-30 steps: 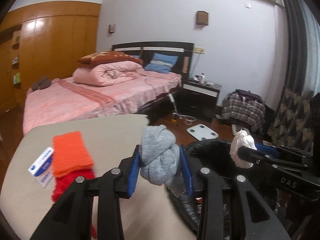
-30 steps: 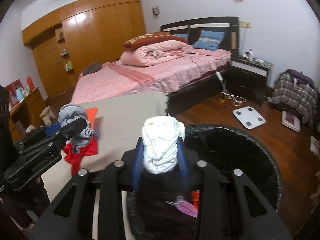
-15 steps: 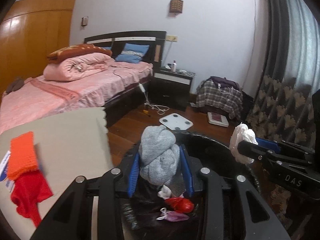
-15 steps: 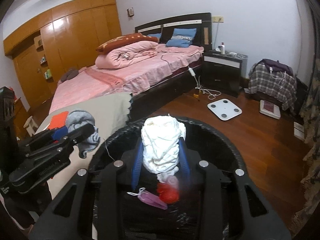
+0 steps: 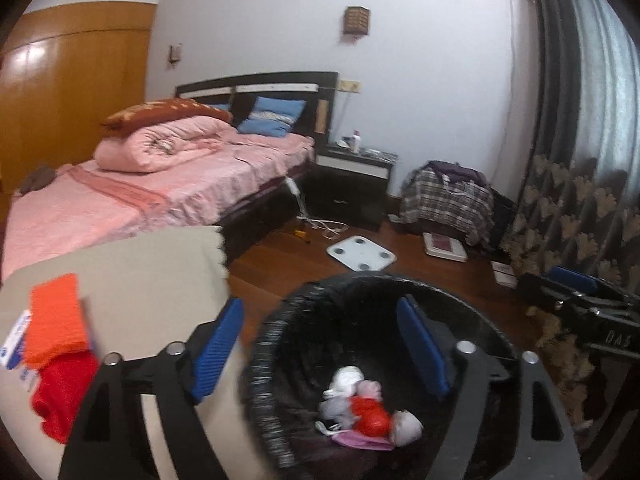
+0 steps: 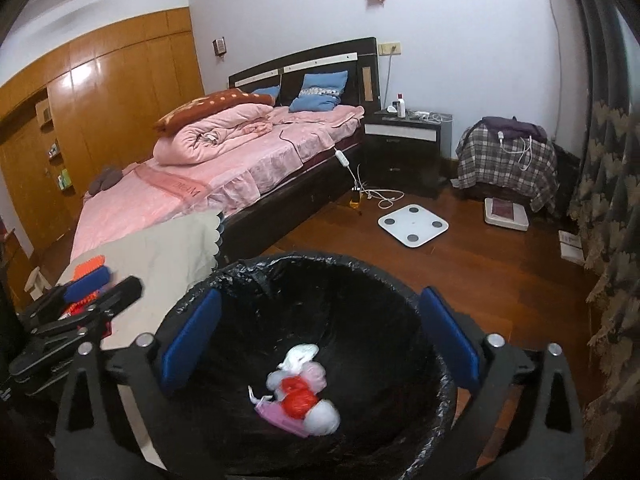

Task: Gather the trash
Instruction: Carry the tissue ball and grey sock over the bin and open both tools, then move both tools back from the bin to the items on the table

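Note:
A black-lined bin [image 5: 262,364] [image 6: 280,266] stands below both grippers. On its bottom lies a trash pile [image 5: 362,410] [image 6: 300,394]: a white crumpled wad [image 6: 300,356], a red piece, a pink piece and a blurred pale grey wad [image 6: 322,418]. My left gripper [image 5: 320,348] hangs over the bin's left rim, its jaws opening, with nothing between the blue pads. Centred over the bin, my right gripper [image 6: 320,340] also has its jaws opening and holds nothing. Each gripper shows at the edge of the other's view: the right gripper [image 5: 580,304] and the left gripper [image 6: 80,300].
Left of the bin is a beige-covered table [image 5: 140,272] with an orange cloth [image 5: 56,320], a red cloth [image 5: 64,392] and a blue-and-white box. Beyond are a pink bed [image 6: 240,160], a dark nightstand, a white scale [image 6: 412,224] on the wood floor and a patterned curtain on the right.
Both grippers moved from the table side to above the bin and opened wide. The grey wad left the left gripper and the white wad left the right; both now lie in the bin.

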`<state>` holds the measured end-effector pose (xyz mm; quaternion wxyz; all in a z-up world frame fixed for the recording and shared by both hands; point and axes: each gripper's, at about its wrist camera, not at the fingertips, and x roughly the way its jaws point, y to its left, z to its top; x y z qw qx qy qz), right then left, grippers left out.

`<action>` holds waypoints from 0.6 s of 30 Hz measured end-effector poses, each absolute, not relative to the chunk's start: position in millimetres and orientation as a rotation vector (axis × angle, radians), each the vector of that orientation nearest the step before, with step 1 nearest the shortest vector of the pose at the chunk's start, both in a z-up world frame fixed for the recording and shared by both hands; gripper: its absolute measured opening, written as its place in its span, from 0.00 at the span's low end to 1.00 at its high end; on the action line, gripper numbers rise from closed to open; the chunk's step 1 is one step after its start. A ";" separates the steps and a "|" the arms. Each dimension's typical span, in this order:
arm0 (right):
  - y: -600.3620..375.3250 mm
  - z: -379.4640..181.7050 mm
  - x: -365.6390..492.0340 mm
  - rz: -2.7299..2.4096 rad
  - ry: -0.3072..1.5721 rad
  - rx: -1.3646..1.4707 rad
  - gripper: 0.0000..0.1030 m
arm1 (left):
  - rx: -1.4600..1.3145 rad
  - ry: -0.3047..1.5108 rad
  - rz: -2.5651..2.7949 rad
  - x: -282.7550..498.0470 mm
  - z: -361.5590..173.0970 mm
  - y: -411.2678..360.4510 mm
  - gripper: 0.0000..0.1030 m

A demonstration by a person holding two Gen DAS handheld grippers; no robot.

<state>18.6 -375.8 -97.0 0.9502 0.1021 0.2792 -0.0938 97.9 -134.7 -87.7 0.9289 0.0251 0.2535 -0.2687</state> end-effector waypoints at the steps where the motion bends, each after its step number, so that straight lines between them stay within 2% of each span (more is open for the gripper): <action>1: -373.1 -96.5 18.8 -0.183 0.564 0.203 0.94 | 0.053 0.516 -0.528 97.1 -86.8 -125.9 0.82; 18: -251.7 -100.1 72.0 0.064 0.610 0.119 0.94 | 0.023 0.513 -0.208 83.2 -85.2 18.2 0.85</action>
